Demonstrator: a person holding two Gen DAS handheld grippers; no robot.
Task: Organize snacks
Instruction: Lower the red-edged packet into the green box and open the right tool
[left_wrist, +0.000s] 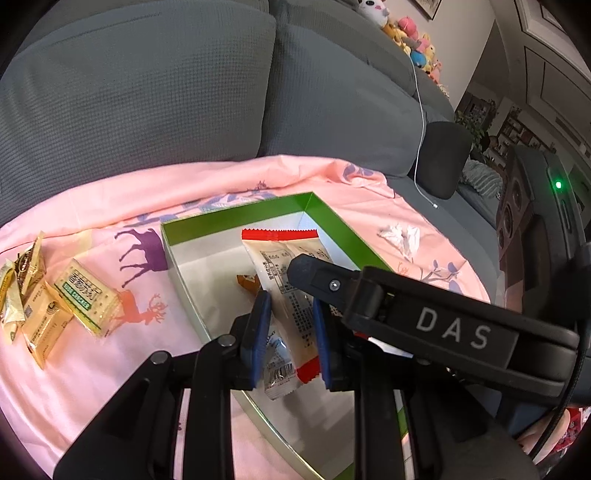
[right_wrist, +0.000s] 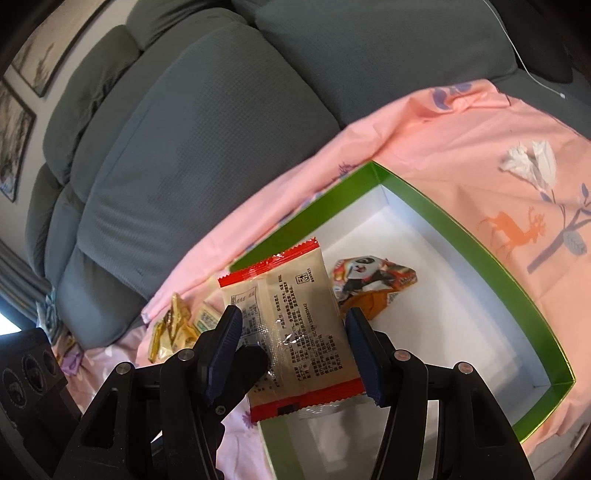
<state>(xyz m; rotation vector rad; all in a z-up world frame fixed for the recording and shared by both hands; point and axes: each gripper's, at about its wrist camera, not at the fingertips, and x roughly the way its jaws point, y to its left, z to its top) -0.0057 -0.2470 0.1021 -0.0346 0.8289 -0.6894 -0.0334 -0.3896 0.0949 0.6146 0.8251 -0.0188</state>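
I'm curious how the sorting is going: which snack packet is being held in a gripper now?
The beige packet with red ends, above the green box. The panda packet lies inside; the gold packets lie on the pink cloth.

This is a home living room. A grey sofa (left_wrist: 147, 92) fills it, with plush toys (left_wrist: 413, 33) on its far end and framed pictures (right_wrist: 22, 92) on the wall behind it.

Open white box floor (right_wrist: 461, 295) right of panda packet (right_wrist: 373, 280), green walls around.
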